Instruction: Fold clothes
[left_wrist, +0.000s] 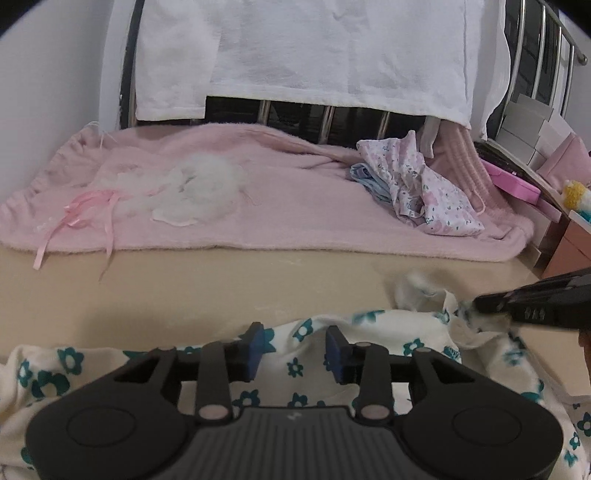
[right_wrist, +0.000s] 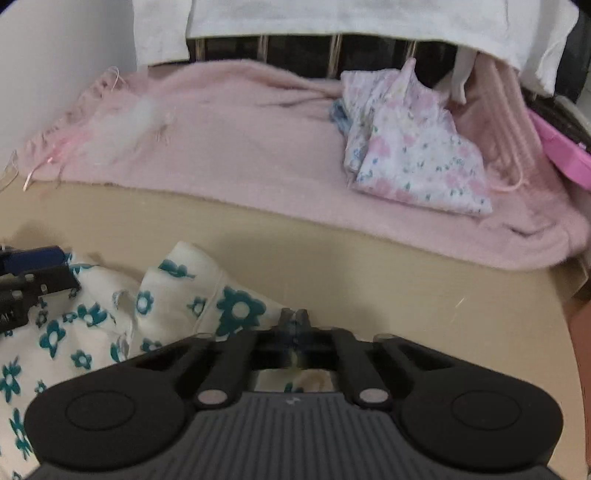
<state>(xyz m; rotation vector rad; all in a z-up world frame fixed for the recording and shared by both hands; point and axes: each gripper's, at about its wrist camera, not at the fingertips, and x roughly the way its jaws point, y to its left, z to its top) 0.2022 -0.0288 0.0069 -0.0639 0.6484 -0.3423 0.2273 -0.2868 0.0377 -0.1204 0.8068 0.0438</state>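
Note:
A cream garment with teal flowers lies crumpled on the beige surface just in front of me; it also shows in the right wrist view. My left gripper is open, its blue pads hovering over the garment with nothing between them. My right gripper is shut on the garment's right edge. It shows as a dark body at the right of the left wrist view, touching the cloth. The left gripper's blue pad shows at the left of the right wrist view.
A pink blanket covers the far half of the surface. On it lie a white fluffy garment with pink ribbons and a crumpled pink floral garment. A white towel hangs on a metal rail behind. Boxes stand at the right.

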